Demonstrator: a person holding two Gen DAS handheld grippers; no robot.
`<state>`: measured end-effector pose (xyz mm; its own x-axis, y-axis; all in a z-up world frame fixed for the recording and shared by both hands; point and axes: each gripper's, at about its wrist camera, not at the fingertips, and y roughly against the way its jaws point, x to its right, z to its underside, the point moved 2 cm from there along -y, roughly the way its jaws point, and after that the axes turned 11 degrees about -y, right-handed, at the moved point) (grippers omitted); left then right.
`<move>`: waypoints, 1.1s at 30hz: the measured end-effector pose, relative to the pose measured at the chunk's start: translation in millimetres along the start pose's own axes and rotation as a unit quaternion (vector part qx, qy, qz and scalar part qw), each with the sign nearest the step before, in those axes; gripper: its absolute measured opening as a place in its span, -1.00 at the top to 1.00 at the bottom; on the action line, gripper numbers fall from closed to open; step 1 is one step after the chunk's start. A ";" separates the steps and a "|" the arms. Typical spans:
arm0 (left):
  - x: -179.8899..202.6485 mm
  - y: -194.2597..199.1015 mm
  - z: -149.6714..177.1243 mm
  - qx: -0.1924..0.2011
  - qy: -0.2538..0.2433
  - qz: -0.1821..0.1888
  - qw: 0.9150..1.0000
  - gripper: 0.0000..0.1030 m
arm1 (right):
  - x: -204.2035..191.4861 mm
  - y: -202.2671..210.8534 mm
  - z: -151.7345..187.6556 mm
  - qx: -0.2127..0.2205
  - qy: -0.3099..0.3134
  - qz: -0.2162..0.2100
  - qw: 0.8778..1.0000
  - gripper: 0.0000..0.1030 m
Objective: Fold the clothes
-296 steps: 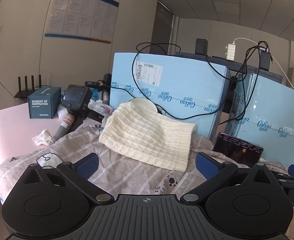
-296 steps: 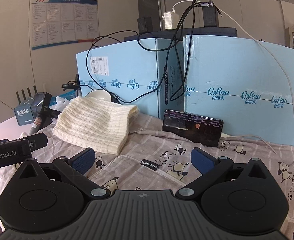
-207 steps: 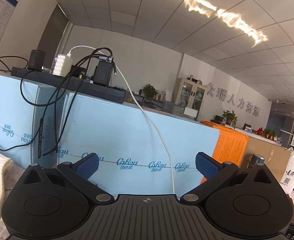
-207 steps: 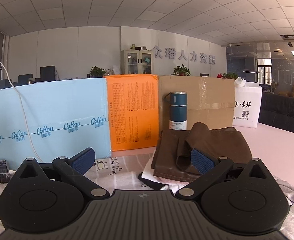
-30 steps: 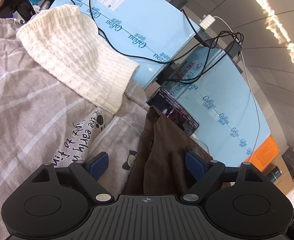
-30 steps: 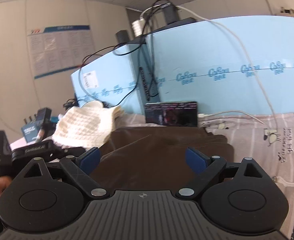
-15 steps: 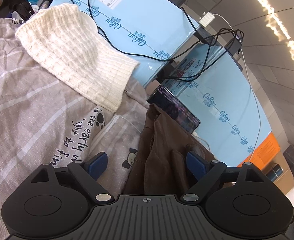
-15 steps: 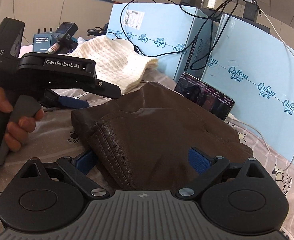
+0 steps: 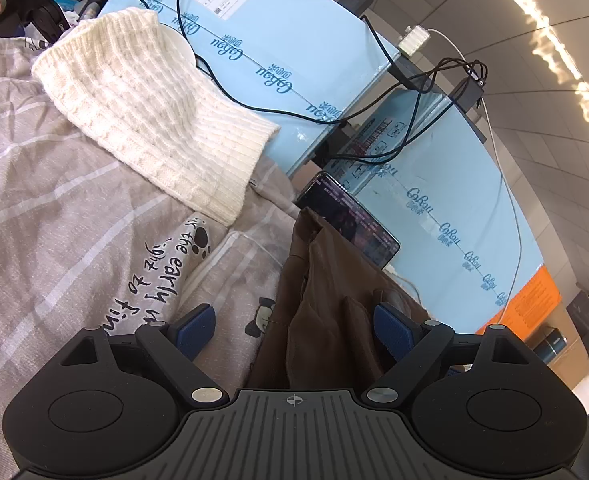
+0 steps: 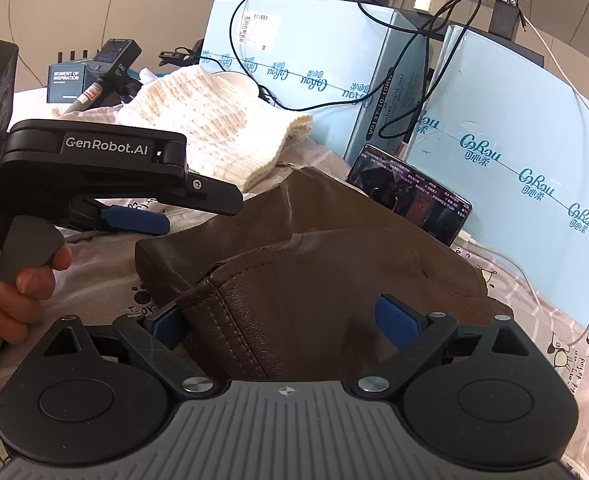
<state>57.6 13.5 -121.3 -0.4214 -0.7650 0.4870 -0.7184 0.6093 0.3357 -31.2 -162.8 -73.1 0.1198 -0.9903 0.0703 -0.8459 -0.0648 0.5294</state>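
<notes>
A brown leather garment (image 10: 314, 264) lies bunched on the patterned grey sheet (image 9: 54, 220). My right gripper (image 10: 282, 322) is open, its jaws wide on either side of the garment's stitched near fold, the left pad right at the fold's edge. My left gripper (image 9: 293, 330) also stands open over the garment's left end (image 9: 326, 320), with the cloth nearer its right pad. In the right wrist view, the left gripper's blue finger (image 10: 134, 219) rests just left of the garment, with a hand on its handle. A folded white knit sweater (image 9: 154, 112) lies farther back.
Blue foam boards (image 9: 274, 40) wall off the back, with black cables draped over them. A phone (image 10: 410, 196) leans against the boards just behind the garment, a white cable running from it. A small box and a handheld device (image 10: 110, 68) sit at the far left.
The right gripper rolled and came in lower and closer, so the garment's near fold now lies between its jaws. The left gripper has stayed where it was.
</notes>
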 end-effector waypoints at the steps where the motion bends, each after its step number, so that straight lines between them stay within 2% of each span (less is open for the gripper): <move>1: 0.1 0.2 0.1 0.000 0.000 0.000 1.000 -0.72 | 0.6 -0.5 -0.6 -0.003 -0.005 0.000 1.000 -0.84; 2: 0.4 0.2 0.2 0.000 -0.001 0.000 1.000 -0.72 | 0.8 -1.0 -1.0 -0.005 -0.007 0.000 1.000 -0.82; 4: 1.1 0.0 0.4 -0.001 -0.002 0.000 1.000 -0.72 | -0.1 -2.0 -0.6 -0.013 -0.006 -0.007 1.000 -0.61; 7: 2.2 -0.6 0.8 -0.002 -0.005 0.000 1.000 -0.72 | 0.7 -3.6 -1.5 -0.022 -0.015 -0.018 0.999 -0.40; 9: 1.5 -0.7 0.7 -0.003 -0.005 0.000 1.000 -0.72 | 4.3 -3.3 -3.8 -0.022 -0.035 -0.026 0.999 -0.33; 11: 1.2 -0.9 0.5 -0.003 -0.006 0.000 1.000 -0.72 | 9.8 -1.3 -7.3 -0.022 -0.062 -0.040 0.997 -0.12; 12: 1.4 -1.2 0.5 -0.004 -0.007 -0.001 1.000 -0.73 | 12.6 -0.3 -9.1 -0.022 -0.076 -0.046 0.996 0.07; 13: 1.5 -1.4 0.5 -0.004 -0.007 -0.001 1.000 -0.73 | 13.6 0.3 -10.7 -0.017 -0.079 -0.036 0.996 0.24; 14: 1.5 -1.6 0.5 -0.005 -0.008 -0.001 1.000 -0.73 | 14.6 0.9 -12.3 -0.012 -0.081 -0.024 0.996 0.50; 15: 1.5 -1.6 0.6 -0.005 -0.008 -0.001 1.000 -0.73 | 16.8 3.1 -13.9 -0.007 -0.086 -0.021 0.996 0.60; 19: 2.3 -1.2 1.7 -0.004 -0.008 -0.002 1.000 -0.73 | 27.1 16.5 -20.4 0.024 -0.109 -0.010 0.994 0.71; 23: 2.1 -1.1 1.6 -0.005 -0.009 -0.002 1.000 -0.73 | 42.1 38.7 -25.9 0.065 -0.132 0.004 0.989 0.74; 33: 2.4 -1.5 2.1 -0.006 -0.011 -0.004 1.000 -0.73 | 91.3 100.8 -24.4 0.154 -0.199 0.072 0.965 0.77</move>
<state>56.5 10.3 -122.3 -0.4287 -0.7741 0.4658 -0.7146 0.6060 0.3494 -92.8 -256.8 7.3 -0.1685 -0.9564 -0.2387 -0.9604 0.1047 0.2583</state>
